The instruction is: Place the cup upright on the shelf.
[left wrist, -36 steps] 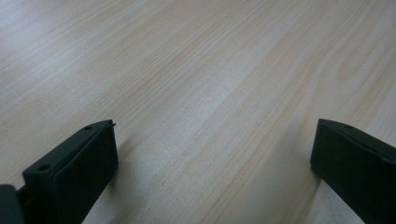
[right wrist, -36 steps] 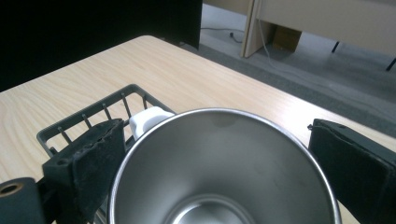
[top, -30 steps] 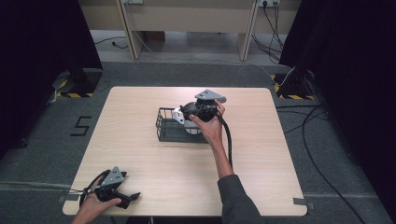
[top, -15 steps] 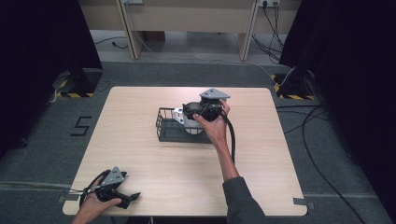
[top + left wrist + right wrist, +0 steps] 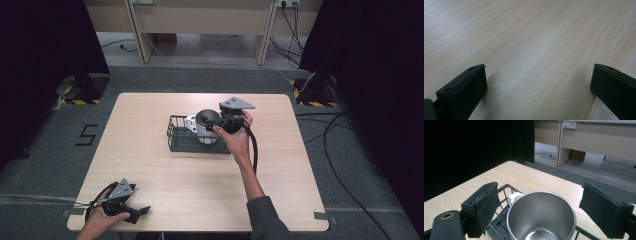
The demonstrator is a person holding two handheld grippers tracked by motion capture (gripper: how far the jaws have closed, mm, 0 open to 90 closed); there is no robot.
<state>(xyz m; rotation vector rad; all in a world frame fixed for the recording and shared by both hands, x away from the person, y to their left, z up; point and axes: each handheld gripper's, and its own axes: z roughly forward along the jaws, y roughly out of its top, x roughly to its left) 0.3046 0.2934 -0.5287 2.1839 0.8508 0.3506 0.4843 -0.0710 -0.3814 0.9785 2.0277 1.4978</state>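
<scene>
1. Two grippers on the go, but only one is doing anything. The right gripper [image 5: 216, 125] is up at the black wire basket [image 5: 175, 140] in the middle of the table [image 5: 150, 165], and the left gripper [image 5: 142, 210] sits at the near left corner.
2. Where the thing is: the steel cup [image 5: 541, 217] stands upright and empty inside the basket, at its right end. A white piece [image 5: 514, 196] is just beside it on the far side, maybe a mug, I can't really tell.
3. Tongs, right: wide. In the right gripper view the jaws stand either side of the cup's rim, and neither pad looks like it's pressing on the metal. So it straddles the cup without gripping it.
4. Tongs, left: wide too, with nothing but bare wood between them.
5. Step in hand, my guess: the handover point at the cup, between gripped and let go, with the cup's weight on the basket.
6. Next move: if the cup is coming out, squeeze evenly on the wall and lift straight up, so it clears the wire rim and doesn't bump the white piece. If it stays, back the jaws off without clipping the rim.
</scene>
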